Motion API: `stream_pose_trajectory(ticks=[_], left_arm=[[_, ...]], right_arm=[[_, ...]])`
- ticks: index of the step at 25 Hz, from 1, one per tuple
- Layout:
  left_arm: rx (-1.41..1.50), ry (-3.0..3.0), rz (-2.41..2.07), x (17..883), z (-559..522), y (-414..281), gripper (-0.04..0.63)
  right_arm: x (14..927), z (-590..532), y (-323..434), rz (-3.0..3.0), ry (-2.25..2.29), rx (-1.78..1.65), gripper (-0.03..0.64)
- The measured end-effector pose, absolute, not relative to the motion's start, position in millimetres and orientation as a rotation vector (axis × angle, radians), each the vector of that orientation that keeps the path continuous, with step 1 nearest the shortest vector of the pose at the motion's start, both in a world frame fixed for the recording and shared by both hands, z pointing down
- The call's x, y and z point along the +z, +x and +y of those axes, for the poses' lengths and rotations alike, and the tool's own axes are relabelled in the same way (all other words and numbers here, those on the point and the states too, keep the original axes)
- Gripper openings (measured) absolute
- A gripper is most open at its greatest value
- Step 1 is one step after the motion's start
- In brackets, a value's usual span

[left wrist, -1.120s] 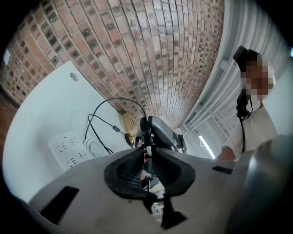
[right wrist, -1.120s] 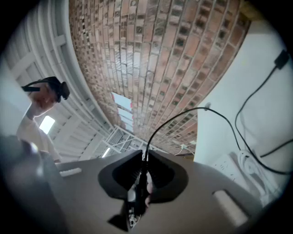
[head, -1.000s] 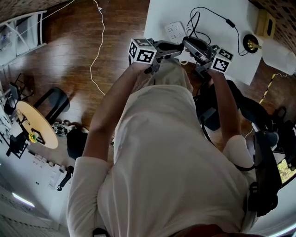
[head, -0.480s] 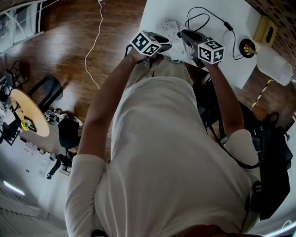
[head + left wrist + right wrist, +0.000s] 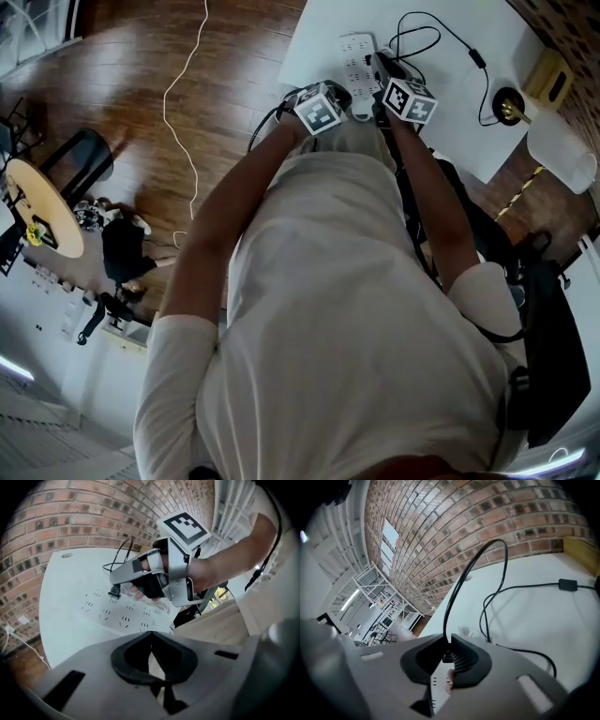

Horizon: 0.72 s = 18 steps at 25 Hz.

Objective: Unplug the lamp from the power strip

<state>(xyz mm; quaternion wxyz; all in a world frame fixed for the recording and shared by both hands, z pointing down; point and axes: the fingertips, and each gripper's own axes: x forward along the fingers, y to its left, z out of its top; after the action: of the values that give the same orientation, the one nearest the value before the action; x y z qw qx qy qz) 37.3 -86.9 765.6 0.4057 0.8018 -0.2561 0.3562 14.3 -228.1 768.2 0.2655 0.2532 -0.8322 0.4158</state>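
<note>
A white power strip [image 5: 359,54] lies on the white table [image 5: 450,103], seen also in the left gripper view [image 5: 123,615]. My right gripper [image 5: 449,644] is shut on the lamp's black plug [image 5: 447,657], and its black cord [image 5: 461,585] rises from between the jaws. In the left gripper view the right gripper [image 5: 114,588] holds the plug [image 5: 114,592] at the strip's surface; whether the prongs sit in a socket I cannot tell. My left gripper [image 5: 151,639] hovers near the strip's near end, jaws closing with nothing between them. The lamp [image 5: 511,103] stands at the far right.
The black cord [image 5: 441,33] loops across the table to the lamp's base. A yellow box [image 5: 551,67] sits by the brick wall. A thin white cable [image 5: 187,103] trails over the wooden floor left of the table. A dark bag [image 5: 553,356] lies at the right.
Both grippers have moved forward and closer together over the power strip. The right one now reaches the plug on the strip.
</note>
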Motion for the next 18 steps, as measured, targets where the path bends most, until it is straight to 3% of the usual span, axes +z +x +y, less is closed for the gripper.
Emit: stream_pose_trajectory(ticks=[3, 9, 14, 18], left_arm=[[0.993, 2.068, -0.619, 781, -81, 47, 0.006], [1.115, 2.068, -0.643, 805, -71, 37, 0.005], [1.102, 2.06, -0.712, 798, -57, 7, 0.005], [1.073, 2.056, -0.789, 787, -50, -20, 0.006]], right_arm=[[766, -227, 12, -2.267, 0.73, 1.033, 0.037], [758, -203, -5, -2.313, 0.669, 0.331, 0.04], [761, -198, -9, -2.207, 0.751, 0.215, 0.04], [769, -200, -6, -2.135, 0.865, 0.359, 0.041]])
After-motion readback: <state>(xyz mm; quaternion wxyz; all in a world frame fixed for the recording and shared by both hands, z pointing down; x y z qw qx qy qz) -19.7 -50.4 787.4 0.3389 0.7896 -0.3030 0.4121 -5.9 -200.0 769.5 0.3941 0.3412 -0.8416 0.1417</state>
